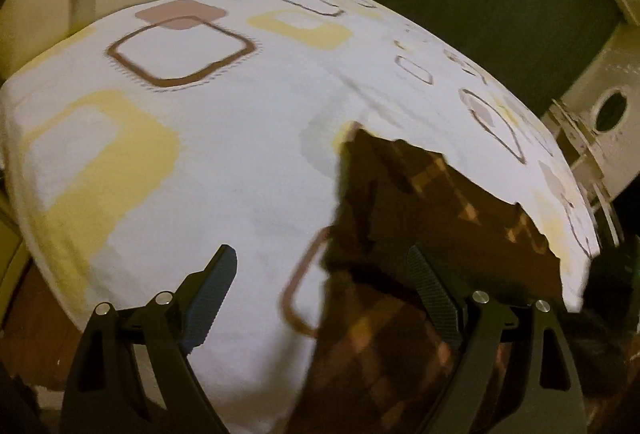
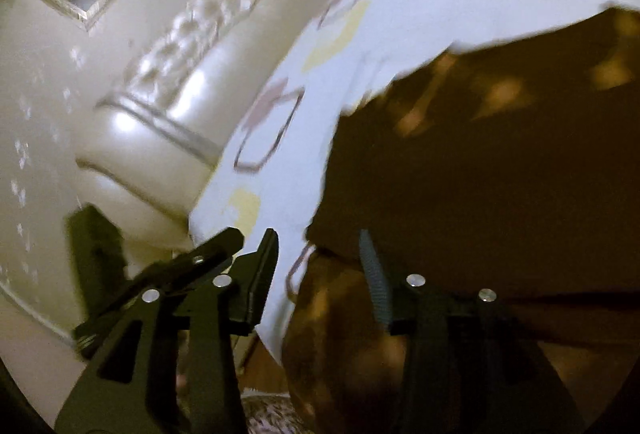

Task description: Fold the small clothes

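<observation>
Now you are holding your left tool point(image 1: 322, 294) wide open over the bed sheet point(image 1: 224, 161), with nothing between its fingers. Your right tool point(image 2: 320, 274) is open too, and its fingers are not pinching anything as far as the blurry picture shows.

A brown checked cloth point(image 1: 432, 218) is lying on the white sheet with yellow and brown squares, just in front of your left tool and reaching toward the near edge of the bed. In the right view the same cloth point(image 2: 480, 173) is filling most of the right side.

It looks soft, light and floppy, so it is probably going to sag and bunch when you are lifting it. Its upper edge is looking like the best place to pinch, one tool near each end, so it hangs flat.

Much is hard to see. Both pictures are dark and smeared. You cannot tell what kind of clothing it is or whether it is already folded. Its near part is running out of view under the tools. A cream padded headboard point(image 2: 168, 81) is sitting beside the bed.
</observation>
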The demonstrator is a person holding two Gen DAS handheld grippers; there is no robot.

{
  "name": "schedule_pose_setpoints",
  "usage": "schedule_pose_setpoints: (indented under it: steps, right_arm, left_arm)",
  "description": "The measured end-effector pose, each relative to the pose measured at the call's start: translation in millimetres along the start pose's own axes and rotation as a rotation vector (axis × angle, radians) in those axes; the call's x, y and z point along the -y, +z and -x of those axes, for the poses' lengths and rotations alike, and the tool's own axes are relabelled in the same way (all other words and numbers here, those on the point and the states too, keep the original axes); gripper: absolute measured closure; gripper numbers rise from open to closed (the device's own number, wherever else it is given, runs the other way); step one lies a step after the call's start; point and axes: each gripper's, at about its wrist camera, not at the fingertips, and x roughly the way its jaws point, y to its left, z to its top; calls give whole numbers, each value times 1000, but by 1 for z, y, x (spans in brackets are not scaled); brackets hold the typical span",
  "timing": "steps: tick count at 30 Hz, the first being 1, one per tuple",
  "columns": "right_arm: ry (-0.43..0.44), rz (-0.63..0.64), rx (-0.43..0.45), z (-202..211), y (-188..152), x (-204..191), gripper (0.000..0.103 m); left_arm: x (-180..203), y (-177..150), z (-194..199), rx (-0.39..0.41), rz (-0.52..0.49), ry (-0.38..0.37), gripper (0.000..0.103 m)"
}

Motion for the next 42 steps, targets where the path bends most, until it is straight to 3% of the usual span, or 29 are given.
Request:
schedule_pose_setpoints:
  steps: [2, 5, 8, 10, 14, 15, 16, 17, 19, 29, 33, 42]
  right_arm:
    - [-51, -24, 109, 55, 7, 22, 56]
    - [-200, -108, 299, 144, 12, 70, 56]
    - [-327, -255, 367, 193, 9, 122, 55]
    - [-302, -373, 348, 207, 3, 162, 55]
    - [-258, -411, 293, 199, -2, 185, 56]
    - [-267, -405, 282, 195, -3, 186, 64]
    - [-275, -396, 273, 191, -3, 187, 82]
    - [-279, -393, 257, 188, -3, 189, 89]
    - [-287, -386, 237, 187, -8, 195, 91]
    - [-204, -373, 260, 196, -21, 205, 89]
    - [-167, -392, 229, 206, -23, 207, 85]
    - [-160, -314, 62, 228, -55, 186, 76]
  left_arm:
    - [13, 2, -7, 4, -41, -21, 17]
    - [33, 4, -22, -6, -104, -29, 17]
    - [44, 4, -39, -23, -120, -44, 17]
    - [46, 4, -50, -43, -122, -43, 17]
    - [46, 0, -69, -83, -124, -7, 17]
    - [45, -2, -72, -94, -119, -3, 17]
    - [44, -3, -74, -102, -116, 0, 17]
    - [43, -4, -77, -112, -114, 3, 17]
    - [40, -7, -83, -131, -115, 14, 17]
    - [38, -13, -90, -113, -178, 7, 16]
    - [27, -14, -79, -122, -174, -69, 16]
    - [-12, -31, -37, -197, -187, -230, 16]
